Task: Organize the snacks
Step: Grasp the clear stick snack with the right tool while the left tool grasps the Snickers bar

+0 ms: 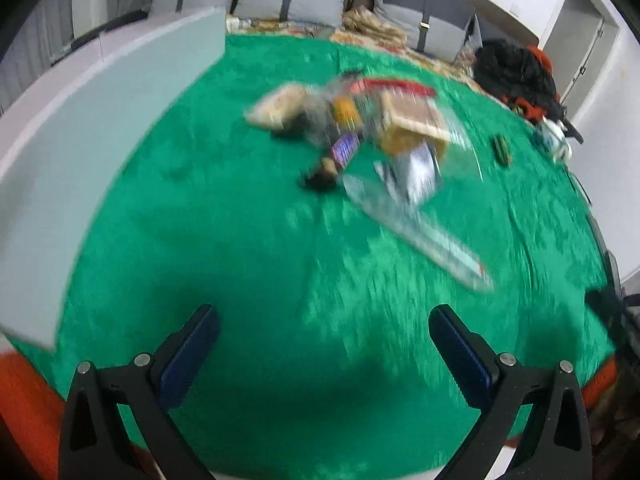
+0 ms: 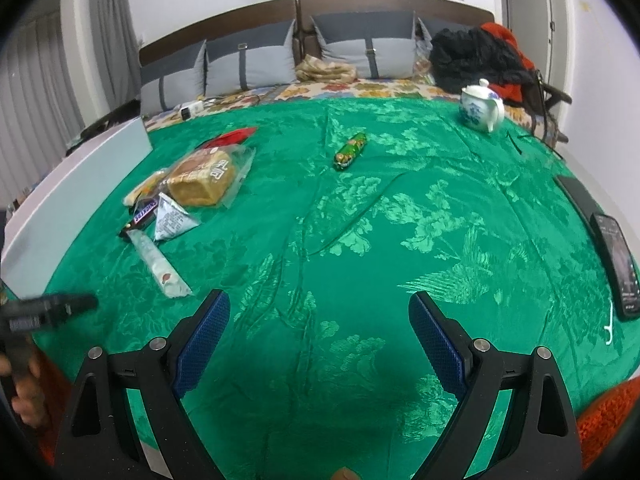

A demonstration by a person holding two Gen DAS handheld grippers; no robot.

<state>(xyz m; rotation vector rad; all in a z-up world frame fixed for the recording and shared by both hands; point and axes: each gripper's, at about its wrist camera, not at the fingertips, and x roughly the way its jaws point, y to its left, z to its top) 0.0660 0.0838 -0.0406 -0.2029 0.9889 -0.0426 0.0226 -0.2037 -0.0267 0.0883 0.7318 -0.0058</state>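
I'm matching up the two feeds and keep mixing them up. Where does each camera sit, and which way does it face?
Left wrist: on the left gripper, above the near table edge, facing the blurred snack pile; open fingers show.
Right wrist: on the right gripper, facing across the green cloth to the sofa; open fingers and a hand show.
Shared: snack pile, green snack tube, teapot.

Green patterned cloth (image 2: 360, 240) over the bed; snack pile (image 2: 192, 184), green packet (image 2: 350, 151), teapot (image 2: 481, 106), phone (image 2: 616, 264)

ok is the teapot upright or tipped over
Upright. In the right wrist view the teapot stands on its base on the green cloth, lid on top, spout pointing right.
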